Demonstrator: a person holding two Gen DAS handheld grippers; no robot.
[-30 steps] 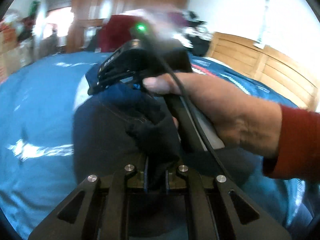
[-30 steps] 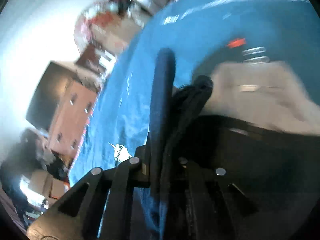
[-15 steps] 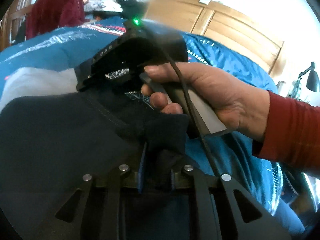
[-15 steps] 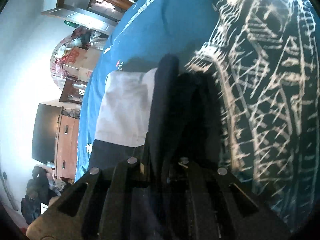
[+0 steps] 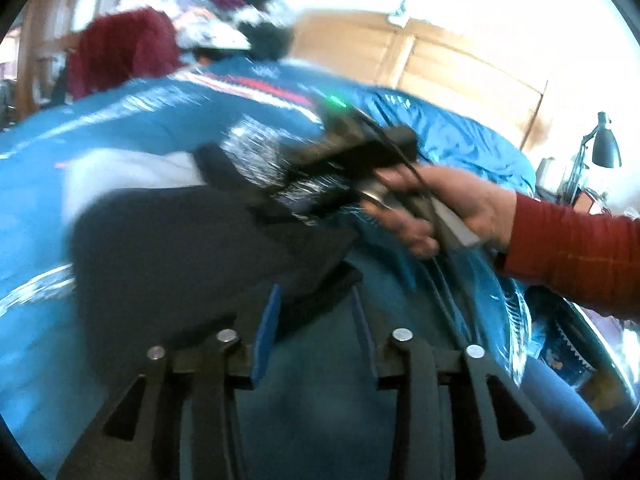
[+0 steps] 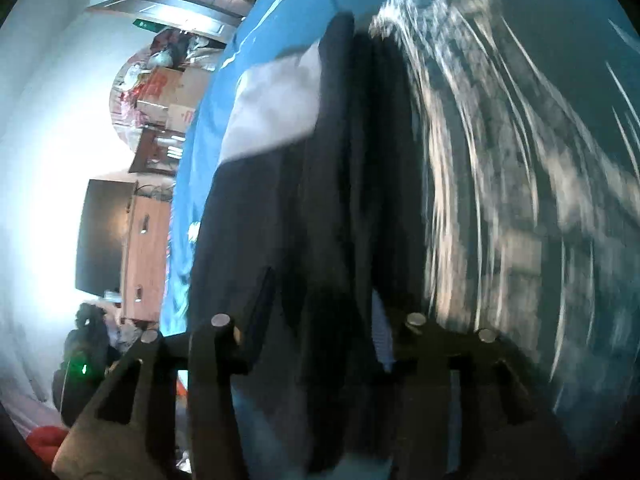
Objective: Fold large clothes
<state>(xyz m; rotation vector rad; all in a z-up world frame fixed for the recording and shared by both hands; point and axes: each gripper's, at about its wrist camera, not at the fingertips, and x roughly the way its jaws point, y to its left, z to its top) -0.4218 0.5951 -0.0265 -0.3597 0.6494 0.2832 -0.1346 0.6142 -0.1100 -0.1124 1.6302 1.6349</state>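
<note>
A dark navy garment (image 5: 180, 248) lies spread on the blue patterned bedcover (image 5: 120, 124). One corner of it rests between the fingers of my left gripper (image 5: 316, 304), which stands open with its blue pads apart. A hand in a red sleeve (image 5: 572, 252) holds my right gripper (image 5: 248, 184) low over the garment's far edge. In the right wrist view the right gripper (image 6: 320, 304) is open too, and a dark fold of the garment (image 6: 340, 160) runs loosely between its fingers. A white cloth (image 6: 276, 108) lies under the garment's far side. Both views are motion-blurred.
A wooden headboard (image 5: 460, 64) stands behind the bed, with a pile of clothes (image 5: 224, 12) and a dark red garment (image 5: 120, 48) at the back left. A black lamp (image 5: 604, 148) is at the right. A dark screen (image 6: 104, 236), wooden cabinet (image 6: 144, 256) and cardboard boxes (image 6: 168, 92) line the wall.
Both grippers have opened and let go of the dark garment they were pinching. The garment has come down flat on the bed, and the right gripper has moved away from the left one.
</note>
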